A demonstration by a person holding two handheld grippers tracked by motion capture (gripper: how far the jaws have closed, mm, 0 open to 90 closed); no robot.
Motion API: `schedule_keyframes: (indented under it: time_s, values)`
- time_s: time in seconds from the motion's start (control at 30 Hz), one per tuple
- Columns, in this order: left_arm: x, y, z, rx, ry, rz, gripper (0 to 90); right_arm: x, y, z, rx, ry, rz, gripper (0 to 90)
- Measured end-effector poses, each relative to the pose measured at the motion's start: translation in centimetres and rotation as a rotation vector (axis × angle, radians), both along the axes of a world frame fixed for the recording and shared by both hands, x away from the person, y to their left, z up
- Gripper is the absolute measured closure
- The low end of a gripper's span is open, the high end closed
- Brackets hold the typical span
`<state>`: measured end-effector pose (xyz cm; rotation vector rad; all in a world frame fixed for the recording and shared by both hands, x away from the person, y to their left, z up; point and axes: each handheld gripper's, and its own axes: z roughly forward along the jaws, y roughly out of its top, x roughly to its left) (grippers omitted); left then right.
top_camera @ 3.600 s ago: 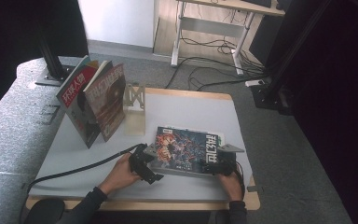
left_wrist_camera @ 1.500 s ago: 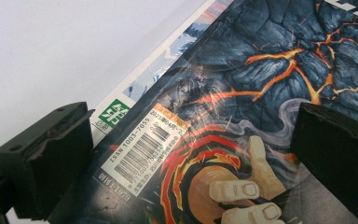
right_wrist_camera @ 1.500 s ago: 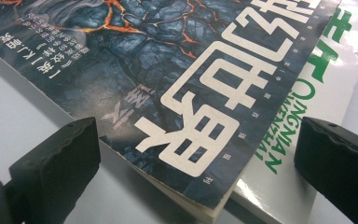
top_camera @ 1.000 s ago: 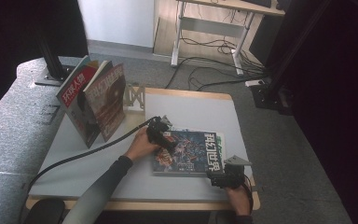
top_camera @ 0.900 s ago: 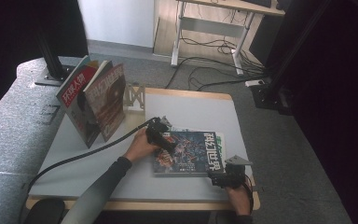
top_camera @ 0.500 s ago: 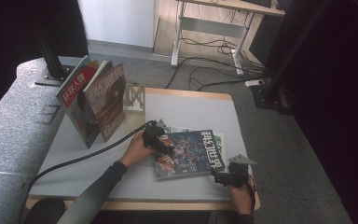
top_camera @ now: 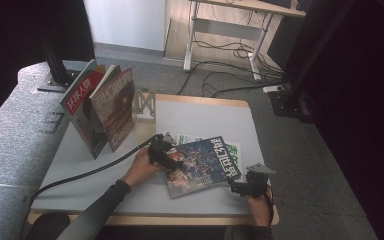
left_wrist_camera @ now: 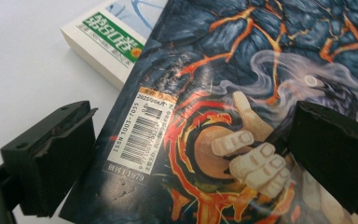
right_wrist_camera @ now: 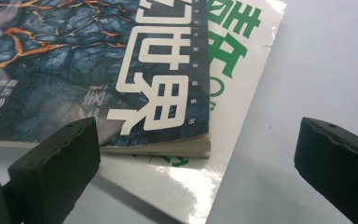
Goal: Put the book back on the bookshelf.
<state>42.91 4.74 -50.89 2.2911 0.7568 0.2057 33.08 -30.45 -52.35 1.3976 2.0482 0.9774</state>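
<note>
- Two glossy magazines with red and brown covers (top_camera: pixel 100 112) stand propped upright at the far left of the pale grey counter (top_camera: pixel 200 112), beside a small metal rack (top_camera: pixel 145 102); they are well apart from both hands.
- The left tongs (top_camera: pixel 166 159) hover over the left edge of the dark blue magazine with orange lava cracks and white lettering (top_camera: pixel 202 165). In the left gripper view the jaws stand apart, one over bare counter, one over the cover near the barcode (left_wrist_camera: pixel 142 135), clamped on nothing.
- That dark magazine lies flat at the counter's middle, skewed on top of a white magazine with green lettering (top_camera: pixel 232 152), whose corner peeks out to the right.
- The right tongs (top_camera: pixel 245 186) sit low near the counter's front right edge, jaws spread wide and empty, aimed at the dark magazine's near corner (right_wrist_camera: pixel 200 140).
- Judged step: taking up the top magazine, probably to stand it with the propped pair, though the aim is my guess. The next move calls for sliding one jaw under an edge and closing on the cover alone, leaving the white one behind.
- Against the frame of half a second ago, the dark magazine has turned slightly and the left hand has drawn back toward the person.
</note>
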Motion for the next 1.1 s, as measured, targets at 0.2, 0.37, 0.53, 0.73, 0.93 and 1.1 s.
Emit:
schedule_keyframes:
  time_s: [0.2, 0.37, 0.53, 0.73, 0.93, 1.1]
  values:
    - [-0.8, 0.6, 0.2, 0.015, 0.010, -0.010, 1.4, 0.6, 0.1, 0.1, -0.015, -0.005, -0.012, 0.0]
    - [-1.4, 1.1, 0.2, 0.020, 0.017, -0.018, 1.4, 1.4, 0.3, 0.1, -0.020, -0.007, -0.025, 0.2]
    - [-2.0, 1.6, 0.3, 0.029, 0.023, -0.033, 1.2, 2.2, 0.4, 0.0, -0.014, -0.004, -0.030, 0.5]
    - [-2.7, 2.2, 0.3, 0.026, 0.020, -0.030, 1.2, 3.1, 0.4, 0.0, 0.011, 0.006, -0.011, 2.6]
    - [-3.3, 2.8, 0.2, 0.024, 0.014, -0.046, 0.7, 4.0, 0.6, -0.1, 0.021, 0.011, -0.007, 2.8]
    - [-4.0, 3.3, 0.2, 0.035, 0.010, -0.050, 0.7, 4.6, 0.9, -0.1, 0.023, 0.011, -0.010, 3.0]
